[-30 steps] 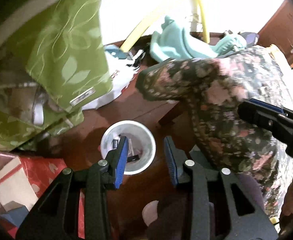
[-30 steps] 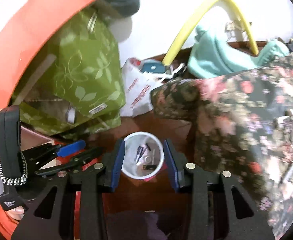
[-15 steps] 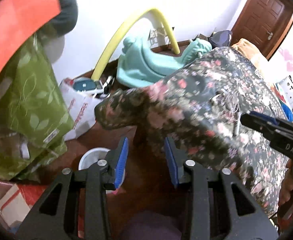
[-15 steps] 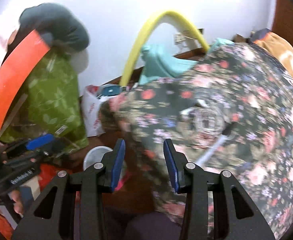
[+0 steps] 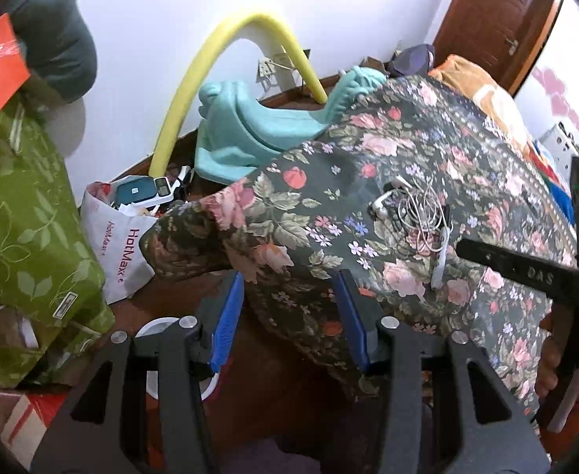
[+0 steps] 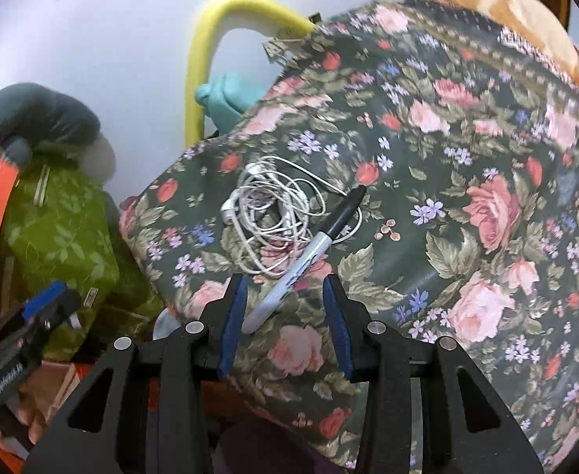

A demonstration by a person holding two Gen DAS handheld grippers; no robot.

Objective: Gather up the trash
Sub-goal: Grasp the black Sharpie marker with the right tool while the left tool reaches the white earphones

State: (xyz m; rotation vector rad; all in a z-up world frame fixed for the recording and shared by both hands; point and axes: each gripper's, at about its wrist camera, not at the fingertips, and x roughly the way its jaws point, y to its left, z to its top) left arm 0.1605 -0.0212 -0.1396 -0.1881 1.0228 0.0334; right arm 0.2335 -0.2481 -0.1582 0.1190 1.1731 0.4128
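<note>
A tangle of white earphones [image 6: 273, 217] and a grey marker with a black cap [image 6: 309, 256] lie on the floral bedspread [image 6: 467, 197]. My right gripper [image 6: 285, 316] is open and empty, its jaws on either side of the marker's near end. The earphones [image 5: 415, 209] and marker [image 5: 441, 258] also show in the left wrist view. My left gripper [image 5: 289, 316] is open and empty over the bed's corner. A white trash bin [image 5: 163, 355] stands on the floor, mostly hidden behind the left finger.
A green leaf-patterned bag [image 5: 21, 237] and a white HotMaxx bag [image 5: 119, 245] stand on the floor at left. A yellow foam tube [image 5: 218, 63] and a teal toy [image 5: 257, 130] lean by the wall. A brown door [image 5: 494, 19] is at back right.
Both grippers rose from over the trash bin and swung right to the bed. The earphones and marker came into view, and the bin dropped out of the right wrist view.
</note>
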